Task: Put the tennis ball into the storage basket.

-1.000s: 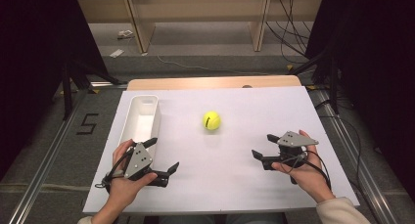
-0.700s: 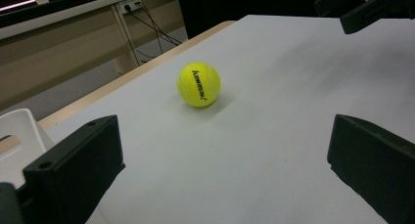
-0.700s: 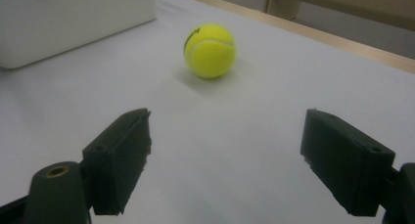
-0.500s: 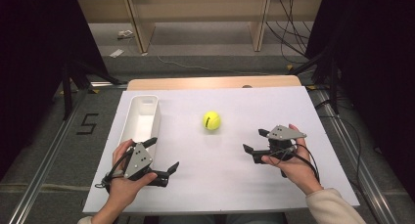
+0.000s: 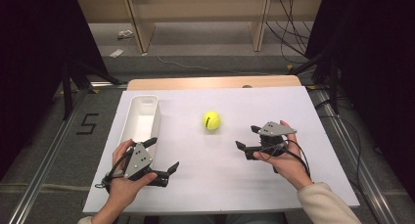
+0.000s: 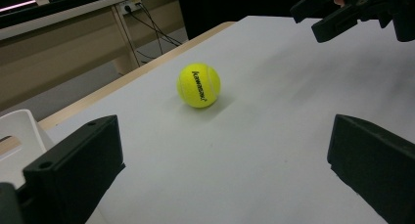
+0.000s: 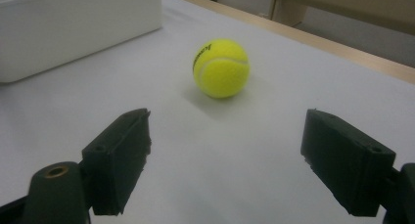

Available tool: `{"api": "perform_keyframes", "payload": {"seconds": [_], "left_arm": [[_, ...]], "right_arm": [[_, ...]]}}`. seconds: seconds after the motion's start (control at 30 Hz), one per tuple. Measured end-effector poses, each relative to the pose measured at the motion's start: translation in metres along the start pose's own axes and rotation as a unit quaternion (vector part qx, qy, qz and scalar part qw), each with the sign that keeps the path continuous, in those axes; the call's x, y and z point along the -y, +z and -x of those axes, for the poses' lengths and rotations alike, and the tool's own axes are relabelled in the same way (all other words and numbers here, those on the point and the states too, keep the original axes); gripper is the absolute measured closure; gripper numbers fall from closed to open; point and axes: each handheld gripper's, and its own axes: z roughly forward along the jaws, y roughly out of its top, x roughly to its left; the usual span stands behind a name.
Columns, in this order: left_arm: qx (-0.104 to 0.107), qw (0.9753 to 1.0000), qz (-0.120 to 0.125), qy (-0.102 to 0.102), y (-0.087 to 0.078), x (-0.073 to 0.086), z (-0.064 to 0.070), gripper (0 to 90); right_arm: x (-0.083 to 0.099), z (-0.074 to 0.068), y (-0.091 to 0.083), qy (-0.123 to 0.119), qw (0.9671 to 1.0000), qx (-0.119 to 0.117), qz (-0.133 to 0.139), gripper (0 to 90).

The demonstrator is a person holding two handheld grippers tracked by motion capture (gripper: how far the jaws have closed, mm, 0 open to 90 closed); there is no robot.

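Over the last second the right gripper (image 5: 247, 142) has slid in from the right edge of the sheet toward the tennis ball (image 5: 212, 120), its jaws turned to face it, while the left gripper (image 5: 162, 154) has stayed put at the near end of the white tray (image 5: 130, 117); to my eye that makes the right hand the one going for the ball, with the approach under way and no grasp begun; nearest the ball on the person's side, the right gripper sits just off to its near right, jaws spread wide and empty, clear of it but close; seen along those jaws, the ball (image 7: 221, 68) lies straight ahead and about centred in the gap between them, so a plain forward push should bring it between the pads; the left gripper is farther from the ball, down to its near left, jaws likewise wide apart and holding nothing, and from its camera the ball (image 6: 198, 85) sits ahead with the right gripper (image 6: 342, 11) beyond it; the ball itself rests alone on the white table cover (image 5: 293, 111), touching nothing; to its left, well apart, the long tray runs away from the person, and I'd guess that is where the ball is bound.
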Motion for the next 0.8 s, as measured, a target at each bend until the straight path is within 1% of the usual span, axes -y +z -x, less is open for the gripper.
{"api": "perform_keyframes", "payload": {"seconds": [0.07, 0.17, 0.37, 0.8], "left_arm": [[0.0, 1.0, 0.0, 0.0, 0.0, 0.0, 0.0, 0.0], [0.0, 1.0, 0.0, 0.0, 0.0, 0.0, 0.0, 0.0], [0.0, 1.0, 0.001, -0.001, 0.0, 0.0, 0.0, 0.0], [0.0, 1.0, 0.002, 0.0, -0.001, 0.0, 0.0, 0.0]], "right_arm": [[-0.001, 0.0, 0.002, 0.001, 1.0, 0.0, 0.001, 19.2], [-0.004, -0.002, 0.008, 0.009, 0.9999, -0.007, 0.003, 19.2], [-0.009, -0.006, 0.019, 0.002, 0.9999, -0.011, 0.001, 19.1], [-0.017, -0.005, 0.035, -0.004, 0.9999, -0.01, -0.001, 18.9]]}}
